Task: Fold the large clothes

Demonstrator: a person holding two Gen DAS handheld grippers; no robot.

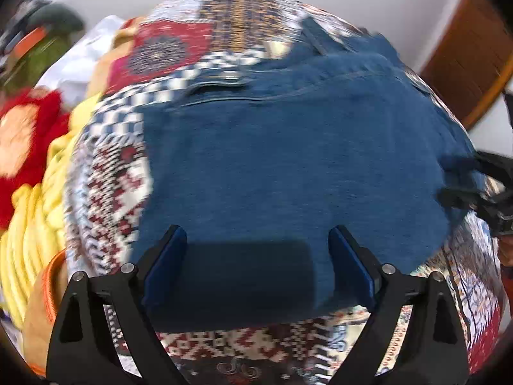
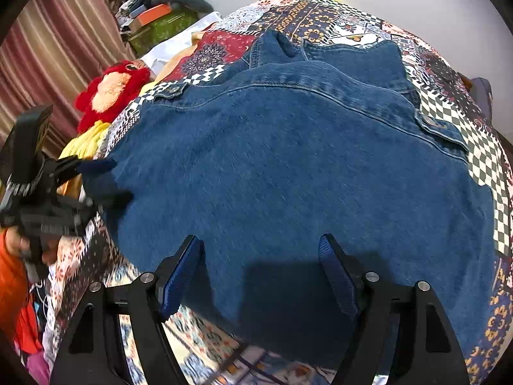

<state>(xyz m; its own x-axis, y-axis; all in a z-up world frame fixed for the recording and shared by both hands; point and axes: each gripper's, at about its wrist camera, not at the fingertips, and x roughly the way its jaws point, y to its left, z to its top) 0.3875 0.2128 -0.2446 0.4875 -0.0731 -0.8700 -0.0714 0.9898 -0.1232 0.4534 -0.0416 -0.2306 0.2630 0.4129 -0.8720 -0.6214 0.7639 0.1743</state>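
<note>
**Denim jacket spread flat, both claws released above it**

No brand, label or legible writing anywhere in either view; only metal buttons on the denim tabs, too small and blurred to read.

Left gripper (image 1: 258,240): jaws spread wide, blue pads (image 1: 166,263) facing each other across bare cloth, nothing pinched between them. Poised over the near part of the denim jacket (image 1: 288,160), casting a dark rectangular shadow on the fabric between the fingers. Whether the fingertips touch the cloth cannot be told. Seen also from the right wrist camera at the jacket's left edge (image 2: 105,179), tips at or just over the denim border, held by a hand (image 2: 19,243) beside an orange sleeve (image 2: 9,282).

Right gripper (image 2: 261,243): jaws parted, somewhat less wide, blue pads (image 2: 336,276) either side of a stretch of denim, gripping nothing. Hovering over the near hem; contact with the cloth unclear. Seen from the left wrist camera as dark fingers at the jacket's right edge (image 1: 471,176).

Jacket lying flat, back panel up, on the patchwork bedspread (image 2: 481,147), collar end at the far side, buttoned tabs at the far left and right of the back seam. Sleeves seemingly tucked beneath or behind the far edge.

Left of the bedspread: a red fluffy item (image 2: 112,89), a yellow knitted garment (image 1: 32,224), white cloth (image 1: 83,61), and a cluttered green box (image 2: 160,29) farther back. Striped curtain (image 2: 48,48) at far left. Left wrist view motion-blurred.
</note>
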